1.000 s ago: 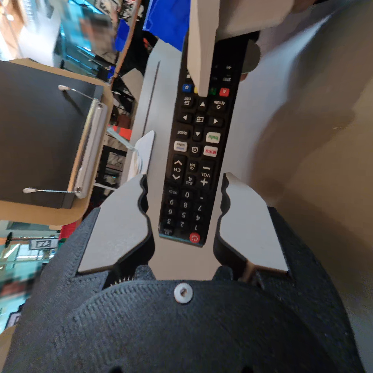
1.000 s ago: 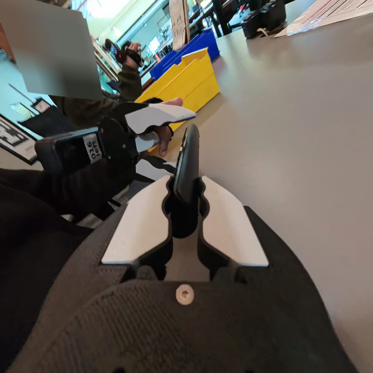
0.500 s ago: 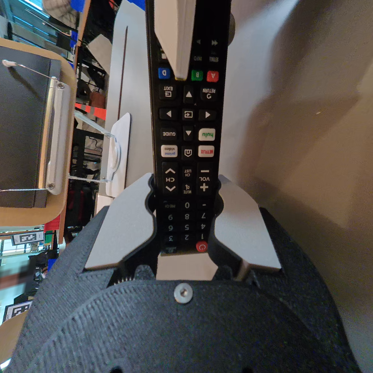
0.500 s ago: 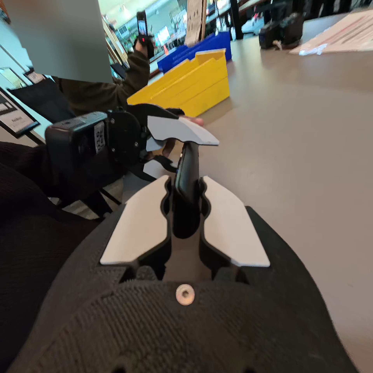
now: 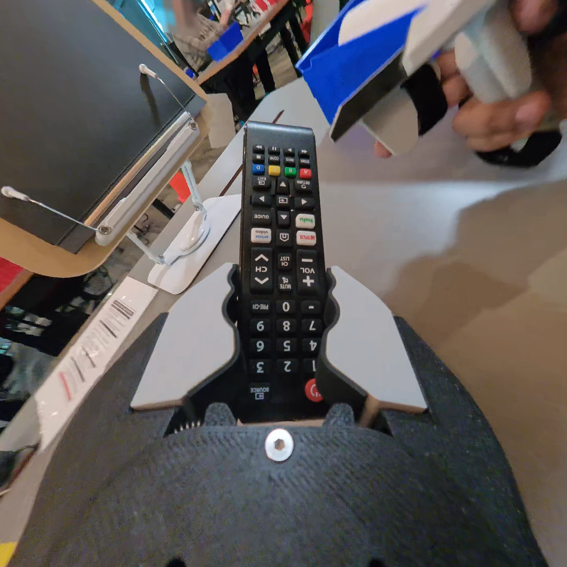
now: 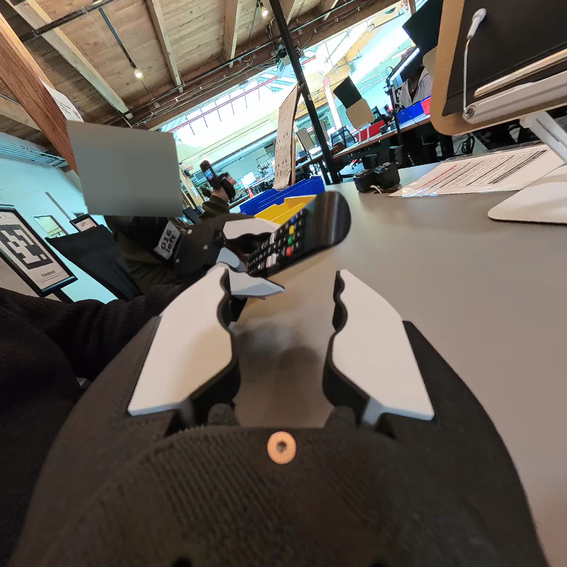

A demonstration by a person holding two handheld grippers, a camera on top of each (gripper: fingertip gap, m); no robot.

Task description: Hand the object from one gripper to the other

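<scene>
We see the black remote (image 5: 283, 260) clamped by its keypad end between our left gripper (image 5: 282, 276) fingers, buttons up, jutting forward above the grey worktop (image 5: 429, 245). Our right gripper (image 6: 280, 294) gapes wide and empty, just beside it. Beyond sit yellow (image 6: 277, 211) and blue bins (image 6: 276, 191), contents unseen.

Left gripper (image 5: 282, 270) jaws clamped on black remote (image 5: 282, 233); right gripper (image 5: 368, 122) apart, above table (image 5: 429, 233).
</scene>
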